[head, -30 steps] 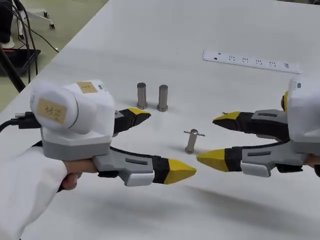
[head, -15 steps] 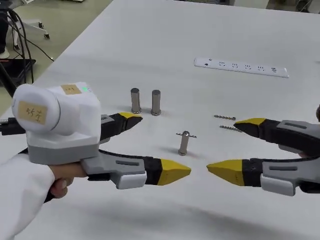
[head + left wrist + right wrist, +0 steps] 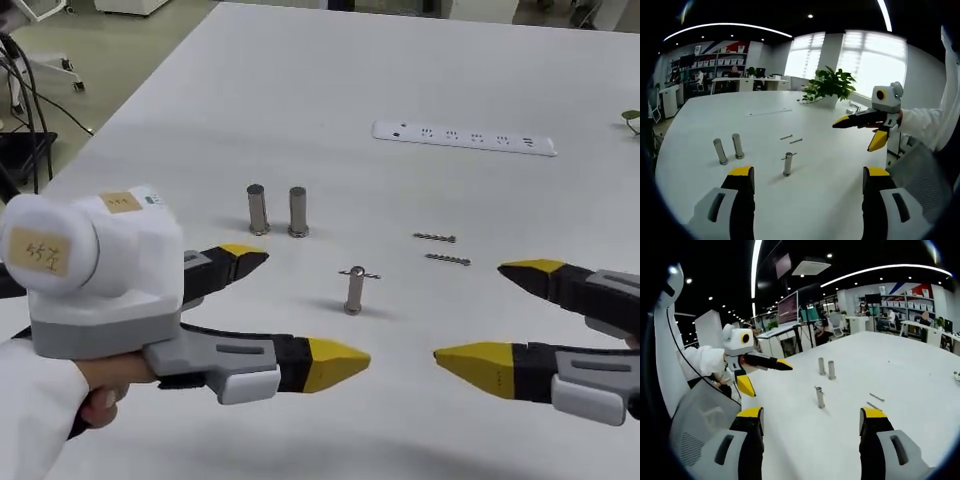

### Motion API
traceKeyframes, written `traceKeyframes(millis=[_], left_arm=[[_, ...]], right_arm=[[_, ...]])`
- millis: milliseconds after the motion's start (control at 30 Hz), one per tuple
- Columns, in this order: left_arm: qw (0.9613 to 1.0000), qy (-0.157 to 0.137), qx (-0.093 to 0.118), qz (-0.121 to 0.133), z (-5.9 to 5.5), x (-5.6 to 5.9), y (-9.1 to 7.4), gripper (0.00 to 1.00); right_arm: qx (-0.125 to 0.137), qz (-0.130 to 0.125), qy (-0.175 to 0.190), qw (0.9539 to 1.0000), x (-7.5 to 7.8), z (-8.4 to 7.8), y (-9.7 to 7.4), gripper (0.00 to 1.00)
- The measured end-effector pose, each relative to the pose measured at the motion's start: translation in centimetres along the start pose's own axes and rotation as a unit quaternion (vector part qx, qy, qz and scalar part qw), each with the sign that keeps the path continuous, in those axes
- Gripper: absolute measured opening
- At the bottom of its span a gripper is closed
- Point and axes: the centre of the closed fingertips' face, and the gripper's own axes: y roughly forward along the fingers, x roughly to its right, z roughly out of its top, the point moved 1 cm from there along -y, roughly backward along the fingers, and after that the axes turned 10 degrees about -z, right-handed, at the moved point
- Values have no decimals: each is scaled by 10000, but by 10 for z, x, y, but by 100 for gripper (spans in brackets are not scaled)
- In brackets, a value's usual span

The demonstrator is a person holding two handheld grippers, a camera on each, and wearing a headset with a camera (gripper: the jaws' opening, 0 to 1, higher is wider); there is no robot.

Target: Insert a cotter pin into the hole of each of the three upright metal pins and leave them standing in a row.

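Left gripper [image 3: 316, 305], right gripper [image 3: 468, 311] spread wide, apart; cottered pin [image 3: 354, 290] beyond tips.

Left gripper [image 3: 305, 305]: yellow tips, black fingers, grey base, white housing, tan labels
Right gripper [image 3: 472, 312]: yellow tips, black fingers, grey base
Metal pins [image 3: 257, 208] beyond the left tips: plain silver-grey
Cotter pins [image 3: 435, 238] beyond the right tips: silver
Power strip [image 3: 463, 138]: white
Table [image 3: 300, 90]: plain white

On left hand-held gripper [image 3: 311, 305], tan label [image 3: 38, 252]: handwriting unreadable (too blurred).
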Motion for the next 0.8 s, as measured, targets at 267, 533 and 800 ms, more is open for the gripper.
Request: traceKeyframes(millis=[267, 533, 800], left_arm=[[9999, -95, -38, 30, -5, -5, -4, 89], [9998, -119, 13, 170, -3, -20, -13, 89], [9994, -59, 63, 339, 9, -45, -21, 89]], right_arm=[[-11, -237, 153, 9996, 8, -7, -4, 86], [-11, -477, 308, 9984, 15, -9, -7, 92], [-86, -688, 331, 9970, 18, -16, -13, 93]])
